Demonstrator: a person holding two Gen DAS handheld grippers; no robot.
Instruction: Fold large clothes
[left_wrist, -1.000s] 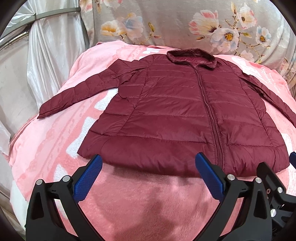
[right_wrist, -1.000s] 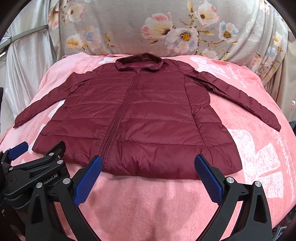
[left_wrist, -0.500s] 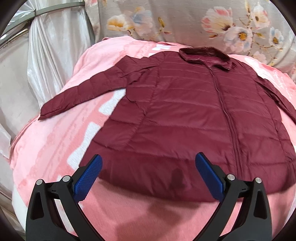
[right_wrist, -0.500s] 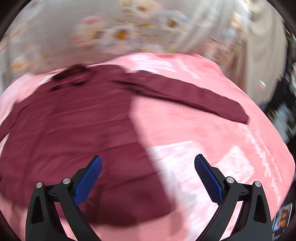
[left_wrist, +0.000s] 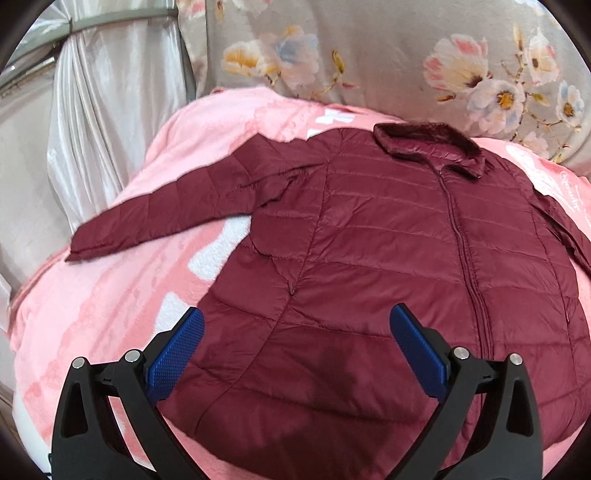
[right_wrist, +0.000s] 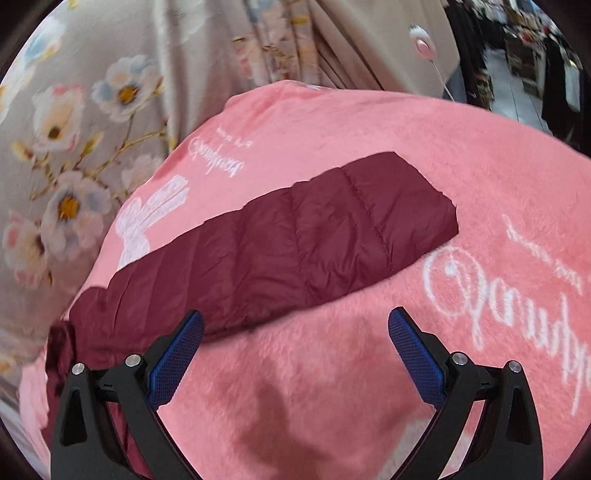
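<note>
At the far left of the left wrist view hangs a pale satin curtain (left_wrist: 110, 122), and beside it a grey flowered cloth (left_wrist: 388, 62) runs along the back. In front of both lies a pink blanket (left_wrist: 110, 295), and the dark red quilted jacket (left_wrist: 388, 258) is spread flat on it, front side up and zipped, with its collar (left_wrist: 428, 147) at the far end toward the flowered cloth. One sleeve (left_wrist: 177, 210) stretches out to the left across the blanket, its cuff near the blanket's edge. The left gripper (left_wrist: 297, 349) hovers over the lower part of the jacket near the hem, its blue-padded fingers (left_wrist: 177, 354) spread wide and holding nothing; the left pad is above the jacket's side edge, the right pad above the front panel short of the zipper. In the right wrist view the flowered cloth (right_wrist: 74, 129) fills the left side, then the pink blanket (right_wrist: 480, 166) with white lettering, and on it the jacket's other sleeve (right_wrist: 295, 243) lies flat, running diagonally from lower left up to its cuff at the right. The right gripper (right_wrist: 295, 349) hangs above the blanket just below that sleeve, its fingers (right_wrist: 413, 354) also spread apart and empty; the left pad overlaps the sleeve's near edge in the picture, though whether it touches cannot be told.
</note>
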